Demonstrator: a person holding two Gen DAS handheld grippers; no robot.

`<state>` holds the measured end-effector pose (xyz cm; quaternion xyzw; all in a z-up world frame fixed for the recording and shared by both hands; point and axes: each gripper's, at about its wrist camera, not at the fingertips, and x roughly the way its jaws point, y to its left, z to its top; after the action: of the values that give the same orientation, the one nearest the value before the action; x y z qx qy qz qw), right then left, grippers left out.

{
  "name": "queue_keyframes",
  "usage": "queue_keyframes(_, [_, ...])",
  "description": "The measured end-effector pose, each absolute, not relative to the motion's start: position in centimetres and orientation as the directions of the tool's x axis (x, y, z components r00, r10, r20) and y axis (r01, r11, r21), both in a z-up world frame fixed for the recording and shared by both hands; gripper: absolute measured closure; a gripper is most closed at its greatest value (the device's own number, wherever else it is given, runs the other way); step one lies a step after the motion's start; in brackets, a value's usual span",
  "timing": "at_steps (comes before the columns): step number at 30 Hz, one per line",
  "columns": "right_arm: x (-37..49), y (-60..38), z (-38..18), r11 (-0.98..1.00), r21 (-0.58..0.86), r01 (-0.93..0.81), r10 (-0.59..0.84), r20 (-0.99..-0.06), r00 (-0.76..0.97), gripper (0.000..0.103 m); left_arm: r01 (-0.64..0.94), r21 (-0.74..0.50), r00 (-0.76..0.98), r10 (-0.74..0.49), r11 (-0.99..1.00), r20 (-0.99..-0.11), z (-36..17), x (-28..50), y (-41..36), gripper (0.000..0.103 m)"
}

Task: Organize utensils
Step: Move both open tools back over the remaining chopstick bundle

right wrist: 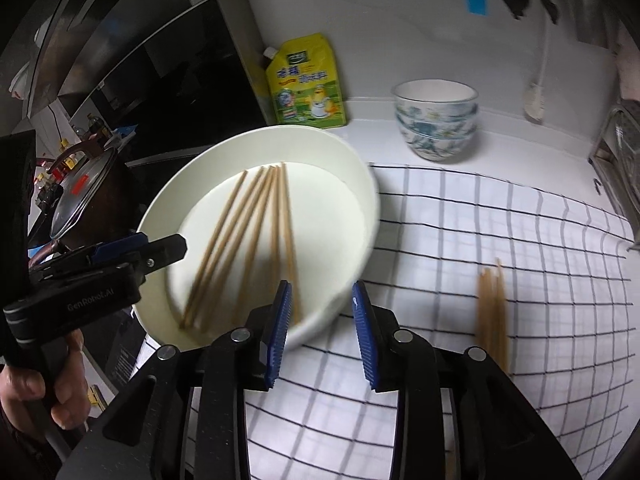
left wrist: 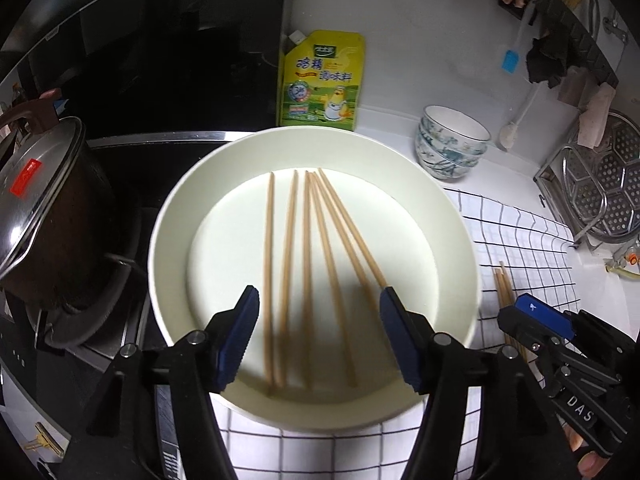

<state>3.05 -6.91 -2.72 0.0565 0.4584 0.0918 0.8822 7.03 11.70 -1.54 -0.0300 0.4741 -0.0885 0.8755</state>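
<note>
Your left gripper (left wrist: 318,300) hangs wide and empty over the chopsticks (left wrist: 308,264) fanned in the white plate (left wrist: 168,240). Your right gripper (right wrist: 320,298) stands narrower, also empty. Only its view clearly shows more chopsticks (right wrist: 492,308) on the checked cloth (right wrist: 520,240), bowls (right wrist: 436,120) and yellow pouch (right wrist: 306,84) behind.

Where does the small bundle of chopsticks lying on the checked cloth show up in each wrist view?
Left wrist: the bundle lies at lower right, on the cloth right of the plate, partly behind the right gripper.
Right wrist: the bundle lies right of centre on the cloth.
Shared landmark: the yellow pouch by the wall.
</note>
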Motion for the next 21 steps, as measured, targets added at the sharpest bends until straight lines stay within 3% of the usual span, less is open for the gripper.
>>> queue_keyframes(9, [0.3,-13.4,-3.5,0.987,0.159,-0.031,0.150,-0.823,0.548,0.068,0.169,-0.156,0.533,-0.223,0.973,-0.816,-1.1,4.9,7.0,0.040])
queue_keyframes(13, [-0.7,-16.2,-4.0,0.989,0.146,0.003,0.121,-0.831,0.542,0.064,0.187,-0.171,0.535,-0.246,0.967,-0.808,-0.7,3.9,4.4,0.034])
queue_keyframes(21, [-2.1,-20.8,-6.0,0.990,0.132,0.043,0.091,-0.851,0.517,0.060,0.236,-0.158,0.525,-0.263,0.959,-0.810,-1.1,2.6,-0.4,0.031])
